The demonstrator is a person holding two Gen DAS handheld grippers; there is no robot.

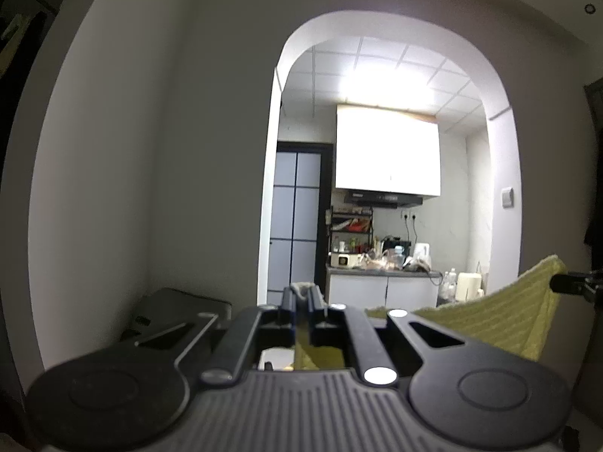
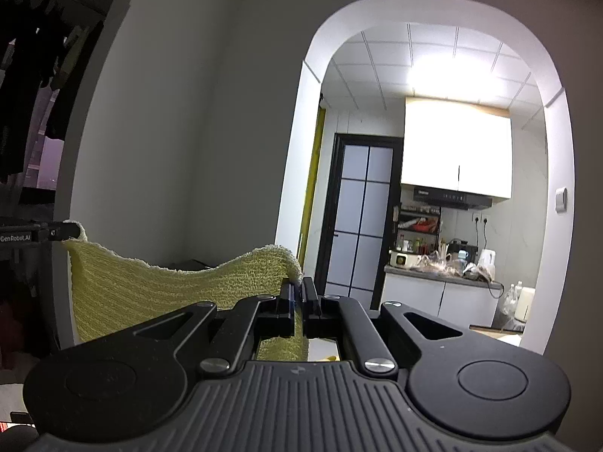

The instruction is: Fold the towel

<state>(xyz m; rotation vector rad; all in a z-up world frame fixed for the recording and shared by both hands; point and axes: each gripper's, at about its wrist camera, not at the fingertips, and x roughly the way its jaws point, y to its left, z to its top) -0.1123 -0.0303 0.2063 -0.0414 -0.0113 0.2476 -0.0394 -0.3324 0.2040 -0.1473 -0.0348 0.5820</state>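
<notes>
Left wrist view: the left claw [image 1: 301, 295] points level toward an arched doorway [image 1: 392, 75] with a kitchen behind it. Its 2 fingers are pressed together on a corner of the yellow-green towel [image 1: 486, 320], and a strip of cloth shows between them close to the camera. From there the top edge of the towel runs off to the right of the claw, sags in the middle, and rises to the far corner, where the tip of the right claw [image 1: 565, 282] has it pinched at the picture's edge. No tabletop under the towel can be seen here.

Right wrist view: the right claw [image 2: 297, 293] also points level at the same doorway [image 2: 433, 37], its fingers pinching the other top corner, with cloth bunched over and between them. The towel [image 2: 169, 290] stretches away to the left of this claw, dipping in a shallow curve, to the left claw [image 2: 69, 230], which clamps the far corner.

Judged from this, the task is at an early stage: the towel is picked up by 2 corners and hangs spread in the air between the claws, with no fold visible in the part that shows. Its lower half is hidden behind the claw bodies. Left to do: bring the edges together, lay it down, and finish the folds.
</notes>
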